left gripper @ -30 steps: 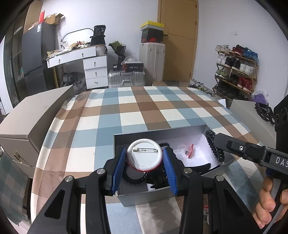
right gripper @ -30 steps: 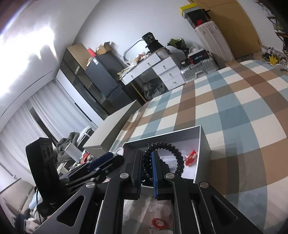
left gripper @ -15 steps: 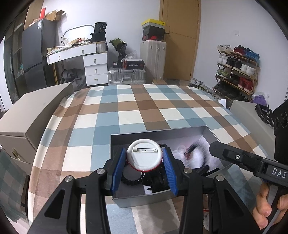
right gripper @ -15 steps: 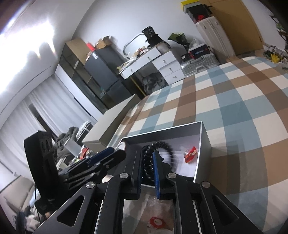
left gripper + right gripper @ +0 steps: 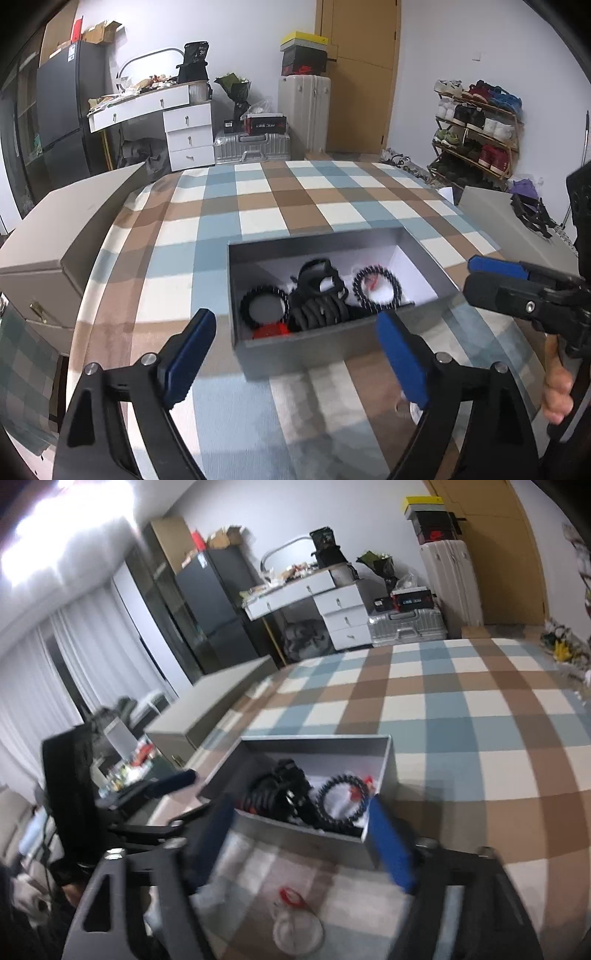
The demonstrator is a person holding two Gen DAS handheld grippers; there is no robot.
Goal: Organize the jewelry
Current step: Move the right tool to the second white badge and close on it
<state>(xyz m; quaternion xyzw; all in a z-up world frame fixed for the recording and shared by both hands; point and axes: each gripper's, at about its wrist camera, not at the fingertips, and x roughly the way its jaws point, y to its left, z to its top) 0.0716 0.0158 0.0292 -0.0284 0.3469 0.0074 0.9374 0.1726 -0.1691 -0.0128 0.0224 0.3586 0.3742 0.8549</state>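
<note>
- Left gripper (image 5: 295,354) now spread wide and empty; the badge (image 5: 266,317) it held a second ago lies in the box (image 5: 314,350), near-left corner
- Right gripper (image 5: 306,842) also open; its bracelet (image 5: 376,288) dropped at the box's right side
- Both releases done; small items (image 5: 295,915) remain on the cloth (image 5: 258,199) near the box, likely next

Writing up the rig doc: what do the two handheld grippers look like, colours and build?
Both match: the left gripper and right gripper have matte black triangulated frames with cut-out slots, silver screw heads at the joints, and flat blue fingers. The right gripper's black handle is gripped by a bare hand. No cables or sleeves show.
</note>
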